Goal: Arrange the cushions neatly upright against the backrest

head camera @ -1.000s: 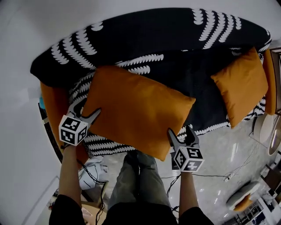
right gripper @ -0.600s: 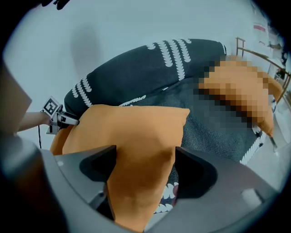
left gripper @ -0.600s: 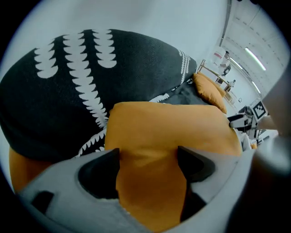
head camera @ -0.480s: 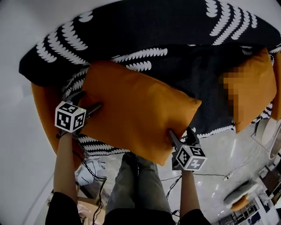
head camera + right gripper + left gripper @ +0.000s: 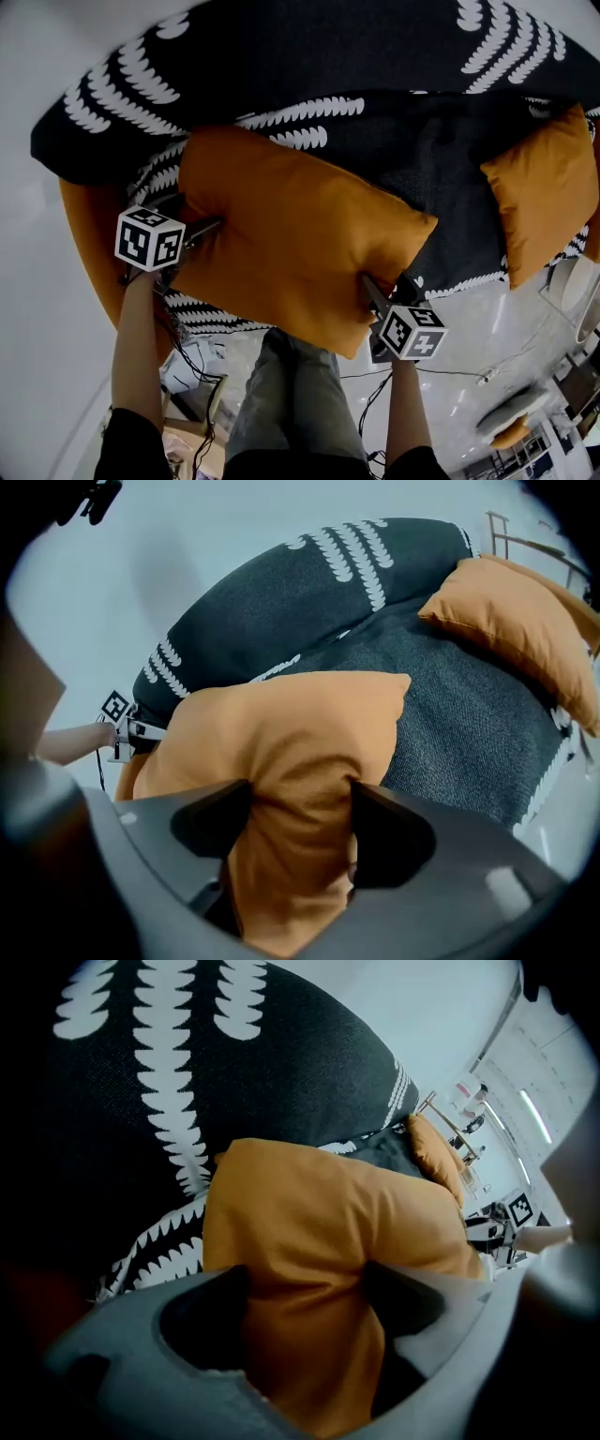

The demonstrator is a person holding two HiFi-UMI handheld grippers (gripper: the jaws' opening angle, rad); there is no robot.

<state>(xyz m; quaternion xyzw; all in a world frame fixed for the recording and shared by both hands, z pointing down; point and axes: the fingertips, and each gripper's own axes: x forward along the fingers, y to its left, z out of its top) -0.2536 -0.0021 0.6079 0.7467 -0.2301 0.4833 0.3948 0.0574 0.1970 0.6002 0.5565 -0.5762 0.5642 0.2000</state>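
The sofa (image 5: 441, 169), under a black cover with white leaf rows, fills the head view, and its backrest (image 5: 281, 66) curves along the far side

On the left half of the sofa lies the big cushion (image 5: 291, 244), orange and plump. It slants across the seat with one long edge toward the backrest and the other jutting past the sofa's front, so it is not yet upright. The small cushion (image 5: 544, 202), also orange, sits at the sofa's right end, well apart from the big one. It looks propped on a slant, though what it leans on is unclear

The left gripper (image 5: 202, 230) has the big cushion's edge at the sofa's left end. Its jaws have just been opening wider and stand very wide, yet the stuffed edge fills the gap and creases between the pads. The right gripper (image 5: 384, 291) holds the edge nearest the sofa's front. Its jaws have just been closing and pinch a thick fold of fabric

The big cushion should be light and very soft. It will likely sag between the two holds, and its cover may slide over the filling. A deep bite into the stuffing at two opposite edges looks the safest hold, not a pinch of cover alone
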